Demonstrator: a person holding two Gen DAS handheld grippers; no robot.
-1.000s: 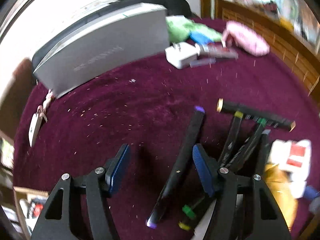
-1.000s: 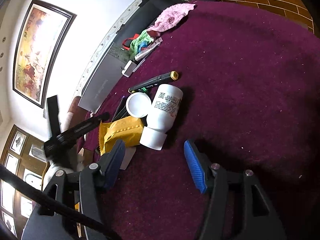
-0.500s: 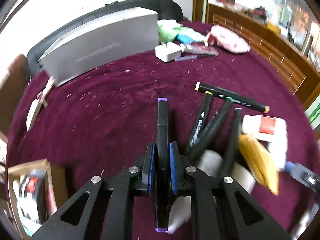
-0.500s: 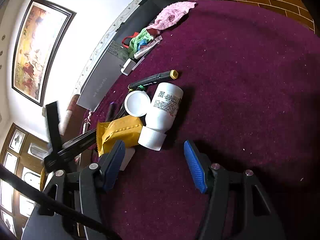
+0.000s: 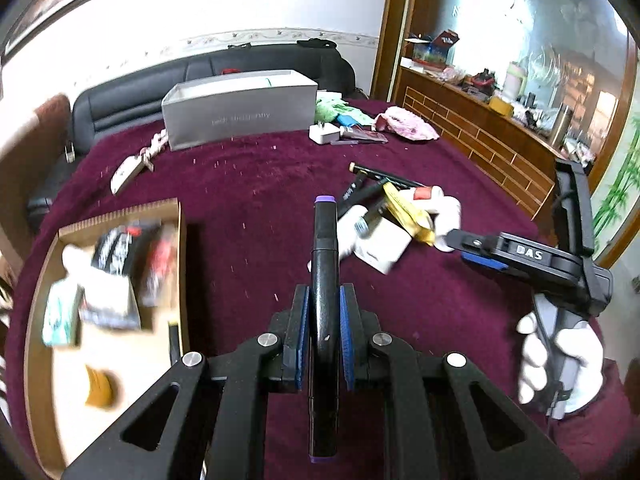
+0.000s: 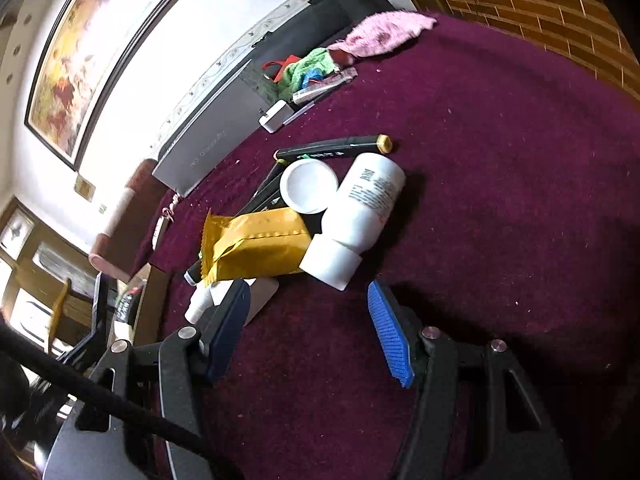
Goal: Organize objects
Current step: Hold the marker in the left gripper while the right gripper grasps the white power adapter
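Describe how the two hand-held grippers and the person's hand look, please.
Both grippers are black with silver bolts and blue ribbed pads on the fingers. The right gripper has white "DAS" lettering and a grey handle. The hand wears a white glove. A black cable crosses the right wrist view.

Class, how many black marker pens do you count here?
4 for certain: one purple-capped marker, clamped in the left tool; one yellow-capped marker, beyond the white plastic bottle; two markers poking from under the yellow foil packet, which may hide more.
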